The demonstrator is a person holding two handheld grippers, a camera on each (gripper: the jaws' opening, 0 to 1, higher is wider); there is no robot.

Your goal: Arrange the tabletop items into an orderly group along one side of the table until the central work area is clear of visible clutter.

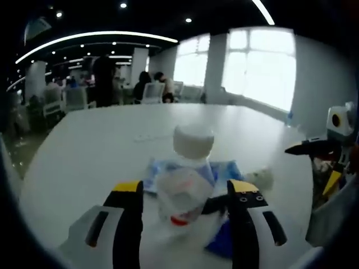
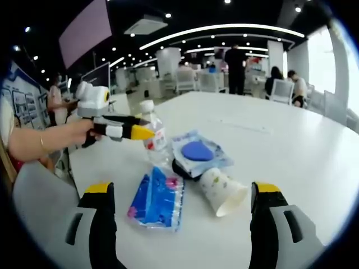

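A clear water bottle (image 1: 185,188) with a white cap stands between my left gripper's (image 1: 186,193) jaws, which are closed against its sides. In the right gripper view the same bottle (image 2: 153,134) stands at the table's left side, with the left gripper (image 2: 139,133) on it and a person's hand (image 2: 73,135) behind. My right gripper (image 2: 183,189) is open above a blue patterned packet (image 2: 157,200) and a paper cup (image 2: 222,194) lying on its side. Just beyond them lies a blue object in a clear bag (image 2: 199,152). The right gripper (image 1: 317,148) shows at the right edge.
The white table (image 2: 291,162) stretches far and right, bare but for a thin white object (image 2: 238,124). Behind the bottle lie the blue bag (image 1: 227,168) and the cup (image 1: 261,178). Chairs and people stand beyond the far edge.
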